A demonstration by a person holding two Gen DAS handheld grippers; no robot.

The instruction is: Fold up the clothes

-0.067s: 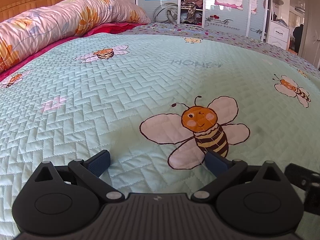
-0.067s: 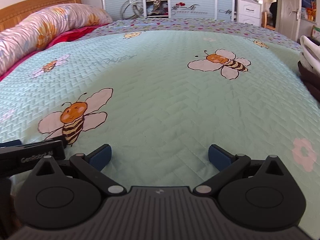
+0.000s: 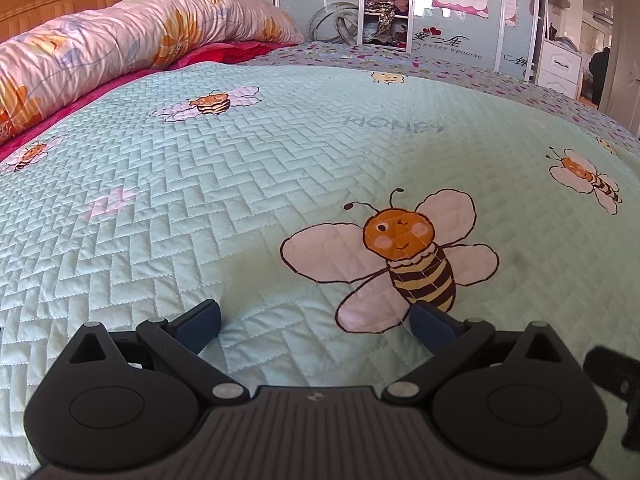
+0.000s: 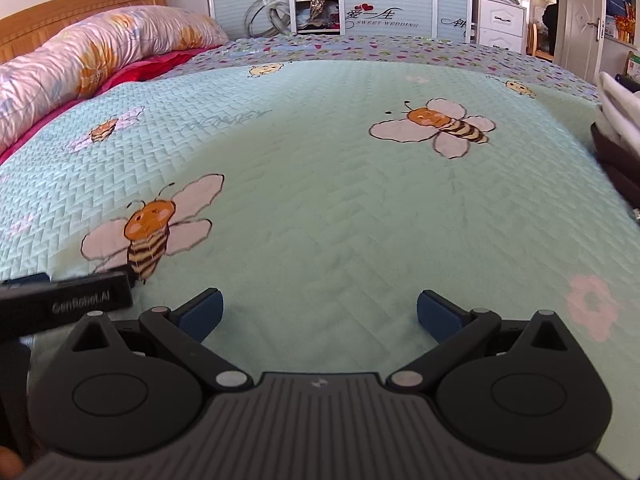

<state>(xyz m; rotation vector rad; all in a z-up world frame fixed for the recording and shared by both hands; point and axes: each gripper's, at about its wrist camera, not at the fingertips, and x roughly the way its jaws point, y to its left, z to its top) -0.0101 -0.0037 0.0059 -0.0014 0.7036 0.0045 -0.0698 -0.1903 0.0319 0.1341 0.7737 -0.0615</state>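
Both grippers empty over the bed, no garment between them.
Bedspread (image 4: 340, 208) bare mid-bed; clothes (image 4: 618, 128) heaped at its right edge. Left gripper (image 3: 316, 320), right gripper (image 4: 320, 312) spread wide. Fits pre-fetch or post-stack; can't tell which.

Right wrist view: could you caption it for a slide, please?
Open right gripper above the bee-print quilt; clothes at right edge.

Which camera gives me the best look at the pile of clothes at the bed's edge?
The right wrist view. It shows the pile of clothes at its right border, white fabric over something dark, though cut off by the frame. The left wrist view shows none of it, only the bee quilt ahead of the open left gripper.
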